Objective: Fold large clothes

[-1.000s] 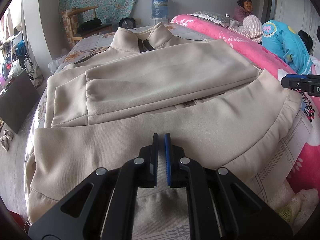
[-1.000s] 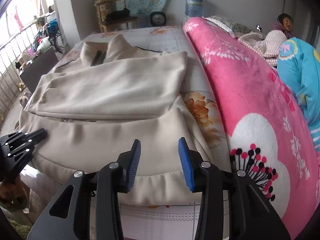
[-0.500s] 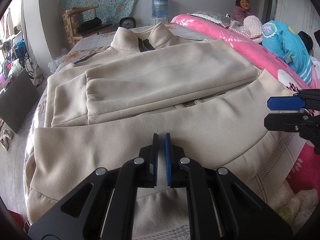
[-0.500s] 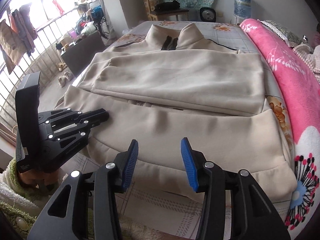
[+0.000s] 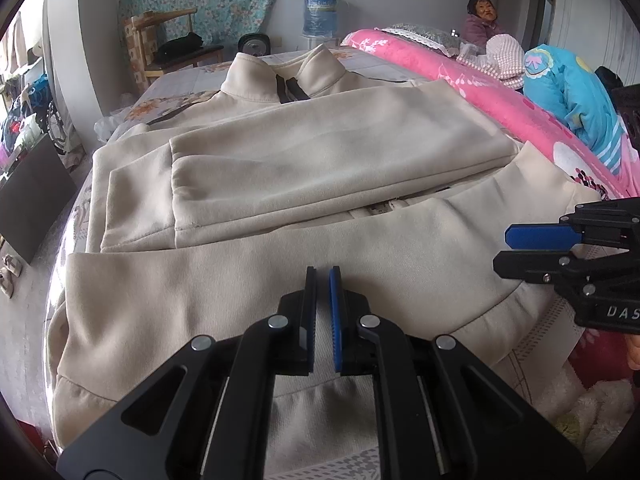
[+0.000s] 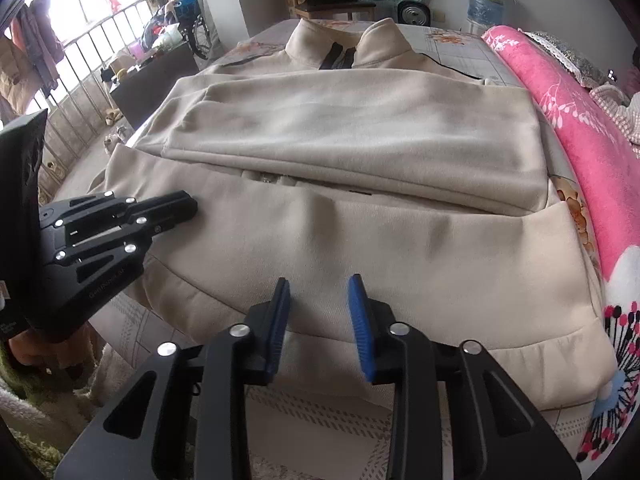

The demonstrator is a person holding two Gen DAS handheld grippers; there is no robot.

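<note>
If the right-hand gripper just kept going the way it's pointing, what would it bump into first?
Most likely the cream jacket: the right gripper points down at its lower hem band, with its jaws apart just above the fabric, though depth is hard to judge.

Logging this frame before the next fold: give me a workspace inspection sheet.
Surface: bed with a floral checked sheet, bare at the far end.
Job's things: beige jacket lying flat, sleeves folded across the chest, collar at the far end, hem nearest the grippers.
Clutter: pink blanket along the jacket's side; blue bedding beyond it.
Grippers: left gripper shut on the jacket's hem; right gripper open over the hem, jaws just closing, pads not yet pressing cloth.
Cables: thin black cord by the collar.
Surroundings: wooden chair, water bottle, a seated person, window railing.
</note>
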